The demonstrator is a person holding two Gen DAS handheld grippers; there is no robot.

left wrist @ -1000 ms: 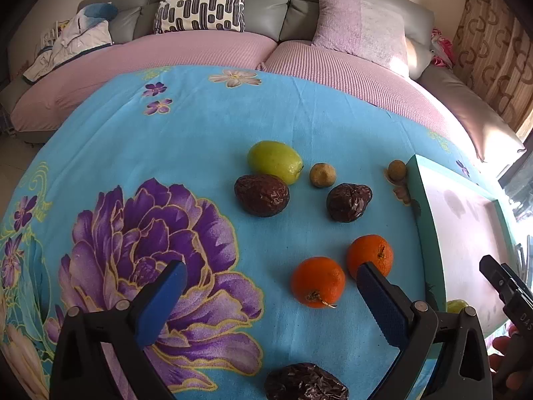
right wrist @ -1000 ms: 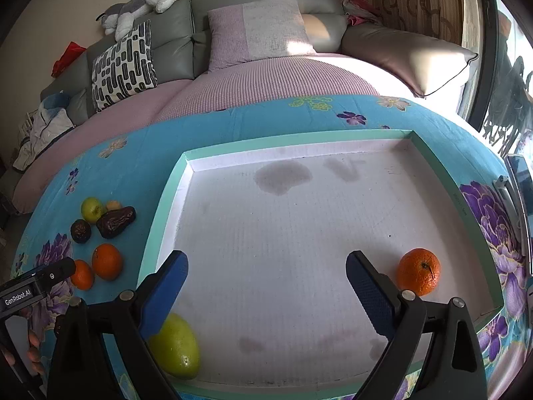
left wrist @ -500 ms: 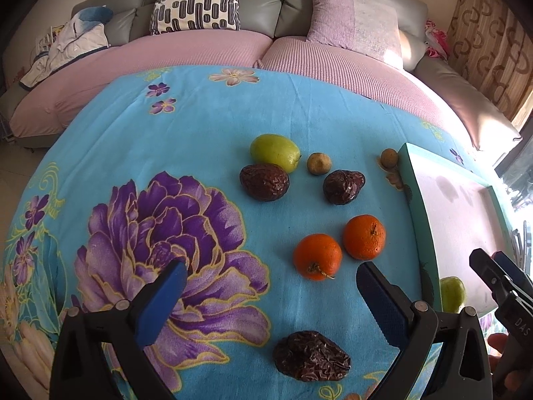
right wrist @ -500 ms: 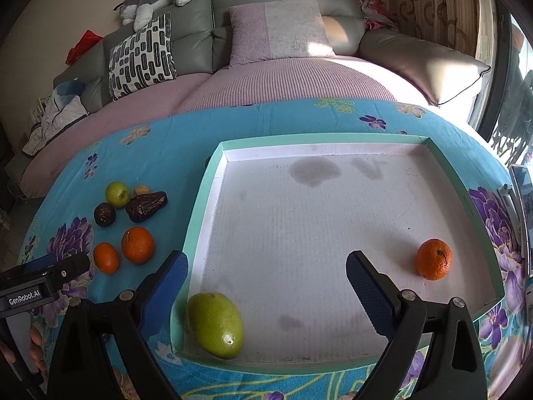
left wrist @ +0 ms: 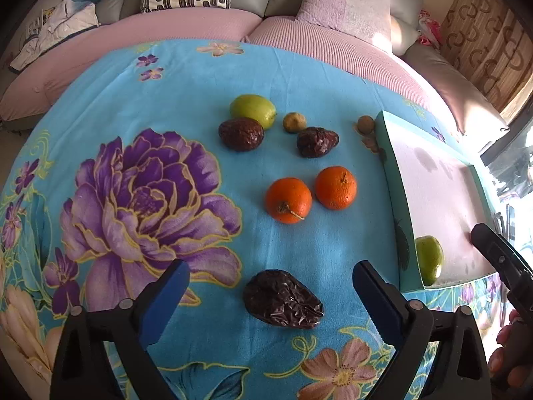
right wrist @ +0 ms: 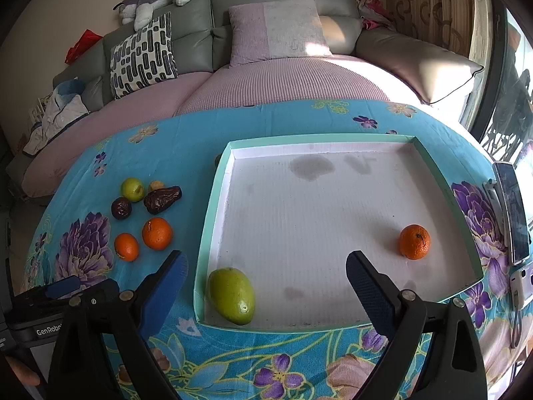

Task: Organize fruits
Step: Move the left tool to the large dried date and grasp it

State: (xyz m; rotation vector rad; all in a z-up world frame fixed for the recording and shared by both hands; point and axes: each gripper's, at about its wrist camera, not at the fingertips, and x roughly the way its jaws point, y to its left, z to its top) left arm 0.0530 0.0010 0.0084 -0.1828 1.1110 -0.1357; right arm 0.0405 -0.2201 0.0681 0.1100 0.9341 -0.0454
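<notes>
Bench (left wrist: 186,76) under the blue flowered cloth, teal-rimmed tray (right wrist: 213,200) on its right side. Cloth is soft; round fruit may roll if you nudge it.

Tray holds two so far: green mango (right wrist: 231,295) in the near-left corner, touching the wall, and one orange (right wrist: 414,241) well apart on the right. If like goes with like, dropping the next fruit between them muddles the groups.

Your left claw (left wrist: 269,286) is spread wide, holding nothing; wrinkled dark fruit (left wrist: 283,298) lies between its fingers. It looks soft: clamp hard and you may crush it.

Your right claw (right wrist: 265,278) is likewise spread and empty above the tray's near edge. Lower it carelessly and the left finger strikes the rim or the mango.

Loose on the cloth: second green fruit (left wrist: 253,110), two more dark fruits (left wrist: 241,133), two oranges (left wrist: 288,199) almost touching, so grabbing one may knock the other away. Small brown fruits (left wrist: 294,122) are easy to miss.
</notes>
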